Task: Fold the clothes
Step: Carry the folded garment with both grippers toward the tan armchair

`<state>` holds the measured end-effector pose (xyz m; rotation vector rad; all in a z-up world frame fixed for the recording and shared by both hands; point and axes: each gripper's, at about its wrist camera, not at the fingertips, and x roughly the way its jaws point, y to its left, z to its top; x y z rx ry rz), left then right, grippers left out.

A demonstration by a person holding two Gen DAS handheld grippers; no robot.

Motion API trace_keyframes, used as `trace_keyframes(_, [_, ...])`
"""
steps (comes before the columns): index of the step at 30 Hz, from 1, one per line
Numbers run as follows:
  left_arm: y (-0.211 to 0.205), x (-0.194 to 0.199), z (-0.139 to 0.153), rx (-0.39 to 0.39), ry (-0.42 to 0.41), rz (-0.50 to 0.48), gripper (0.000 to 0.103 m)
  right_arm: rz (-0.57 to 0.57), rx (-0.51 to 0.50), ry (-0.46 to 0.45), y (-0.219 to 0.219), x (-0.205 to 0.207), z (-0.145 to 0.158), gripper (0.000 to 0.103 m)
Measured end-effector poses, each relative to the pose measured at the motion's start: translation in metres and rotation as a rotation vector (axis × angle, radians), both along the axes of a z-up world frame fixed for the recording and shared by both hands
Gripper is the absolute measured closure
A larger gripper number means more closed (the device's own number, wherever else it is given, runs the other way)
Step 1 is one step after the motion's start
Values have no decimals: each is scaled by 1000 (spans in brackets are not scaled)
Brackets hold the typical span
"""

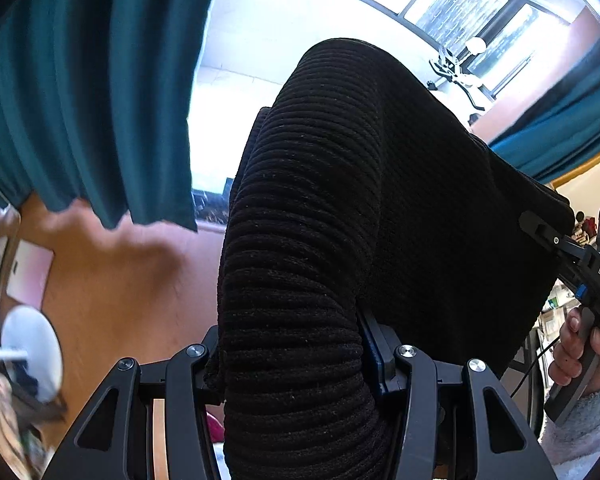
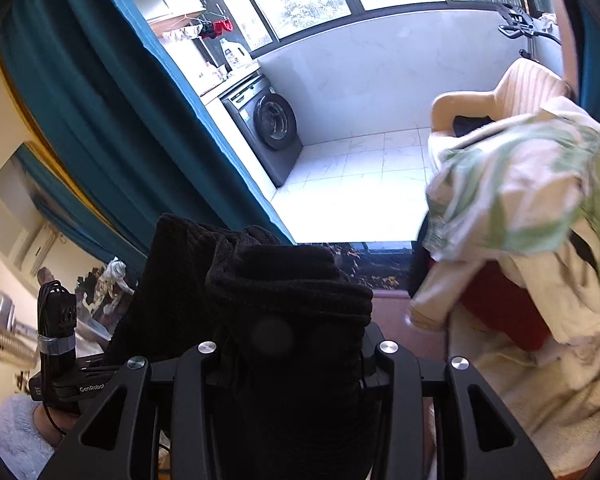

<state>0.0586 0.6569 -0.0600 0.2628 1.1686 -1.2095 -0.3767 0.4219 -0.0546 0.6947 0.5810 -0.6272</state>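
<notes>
Both tools clamp the same black ribbed knit garment (image 1: 340,208): left tool (image 1: 292,360) and right tool (image 2: 292,344), held aloft.

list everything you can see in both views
knit: 1, black, ribbed, clamped in both tongs
curtains: teal, beside the balcony opening
washer: 1, dark grey, on the balcony
bottle: 1, white, on the counter above the washer
chair: 1, cream, balcony corner
clothes pile: cream, green-print and red, right of the right wrist view
left tongs: black, shut on knit
right tongs: black, shut on knit
hand: 1, gripping the right handle, fuzzy pale sleeve
</notes>
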Motion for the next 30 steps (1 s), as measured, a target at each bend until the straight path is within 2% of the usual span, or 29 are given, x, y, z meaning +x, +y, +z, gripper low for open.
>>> trace_keyframes(5, [-45,49,8,-11,-16,-51,54,-51,-26,-27,-26,38,5,63])
trace_keyframes(11, [-135,82,17,-26,-41,-147,54,-161,-34,-48,-81,55,-1,63])
trace_keyframes(14, [-196,99,23,-54,-39,-175,54,-209,-49,-61,-128,68,2,63])
trace_keyframes(17, [-280,121,31,-81,-57,-205,54,-237,-99,-79,-185,79,9,63])
trace_keyframes(24, [-447,160,58,-106,-38,-238,54,-280,-151,-82,-336,106,43,63])
trace_keyframes(30, [-567,185,53,-87,-48,-285,54,-334,-147,-81,-426,123,39,63])
